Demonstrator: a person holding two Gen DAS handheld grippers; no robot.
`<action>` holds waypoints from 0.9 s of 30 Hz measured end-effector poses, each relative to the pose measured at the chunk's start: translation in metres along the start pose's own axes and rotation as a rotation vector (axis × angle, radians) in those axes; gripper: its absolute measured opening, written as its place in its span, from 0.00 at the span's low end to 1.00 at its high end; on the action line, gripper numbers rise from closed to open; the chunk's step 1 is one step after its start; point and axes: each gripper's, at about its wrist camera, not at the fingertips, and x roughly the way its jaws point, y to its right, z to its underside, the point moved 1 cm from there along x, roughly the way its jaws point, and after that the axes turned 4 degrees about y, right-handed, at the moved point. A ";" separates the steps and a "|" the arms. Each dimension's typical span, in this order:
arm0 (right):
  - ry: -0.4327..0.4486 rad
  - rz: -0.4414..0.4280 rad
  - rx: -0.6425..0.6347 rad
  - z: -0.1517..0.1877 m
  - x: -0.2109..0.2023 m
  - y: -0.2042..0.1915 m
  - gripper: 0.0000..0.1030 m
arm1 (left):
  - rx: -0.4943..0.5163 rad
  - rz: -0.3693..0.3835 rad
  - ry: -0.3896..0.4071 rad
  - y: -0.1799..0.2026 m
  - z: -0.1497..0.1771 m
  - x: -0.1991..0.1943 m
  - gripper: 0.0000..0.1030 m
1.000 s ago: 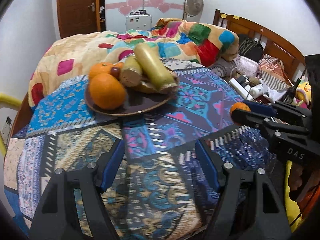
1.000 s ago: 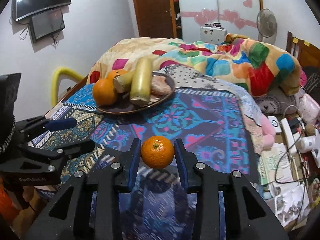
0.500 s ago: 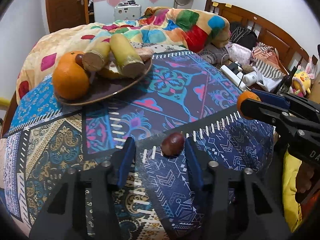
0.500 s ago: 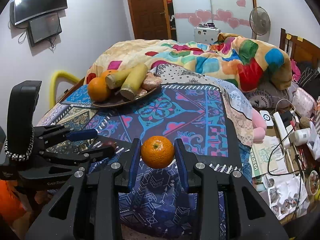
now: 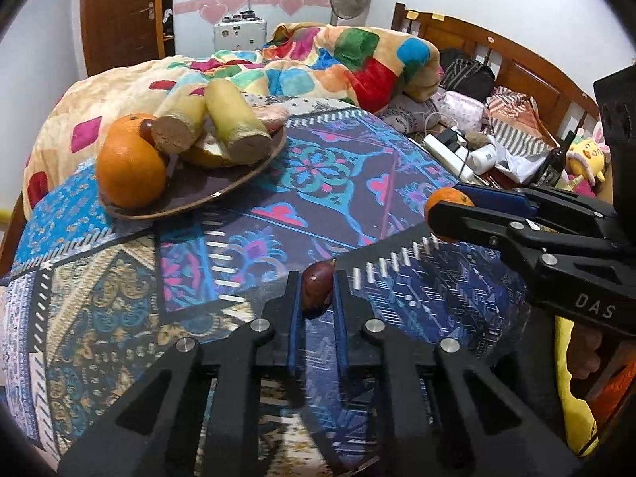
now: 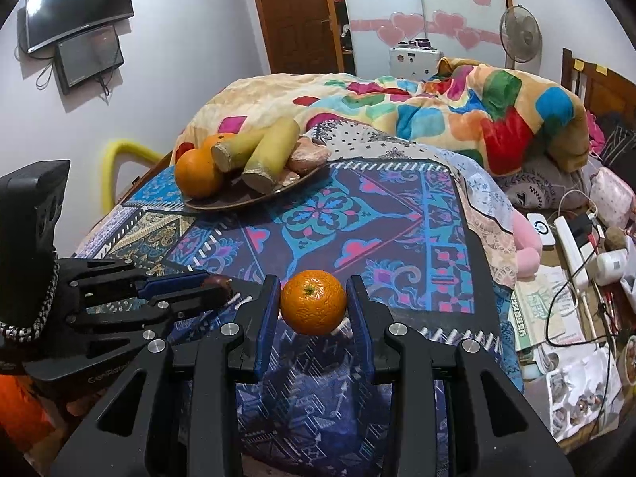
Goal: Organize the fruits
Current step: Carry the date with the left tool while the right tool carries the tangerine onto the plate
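My left gripper (image 5: 316,290) is shut on a small dark red fruit (image 5: 317,289) at the near edge of the patterned cloth (image 5: 326,183); the same fruit (image 6: 218,281) shows at its tips in the right wrist view. My right gripper (image 6: 314,308) is shut on a small orange (image 6: 313,307), held just above the cloth; that orange (image 5: 447,200) also appears at the right in the left wrist view. Far left stands a brown plate (image 5: 222,192) with a big orange (image 5: 131,173), two yellowish cut stalks (image 5: 234,127) and other fruit.
A colourful patchwork blanket (image 6: 457,115) is heaped behind the cloth. To the right lies clutter: a power strip (image 6: 572,250), cables, papers and a pink pillow. A wooden headboard (image 5: 516,63) and a fan (image 6: 520,35) stand at the back.
My left gripper moved forward and right to the dark red fruit and its jaws shut on it. The right gripper kept still with its orange.
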 end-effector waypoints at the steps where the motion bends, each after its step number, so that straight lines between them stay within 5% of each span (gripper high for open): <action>1: 0.001 -0.003 -0.001 -0.001 0.001 -0.001 0.30 | -0.005 -0.004 0.006 -0.004 -0.001 -0.003 0.14; 16: 0.019 -0.068 -0.069 -0.040 0.045 -0.040 0.30 | -0.089 -0.129 0.098 -0.098 -0.026 -0.036 0.14; 27: -0.018 -0.098 -0.169 -0.061 0.091 -0.079 0.31 | -0.086 -0.126 0.136 -0.128 -0.038 -0.039 0.14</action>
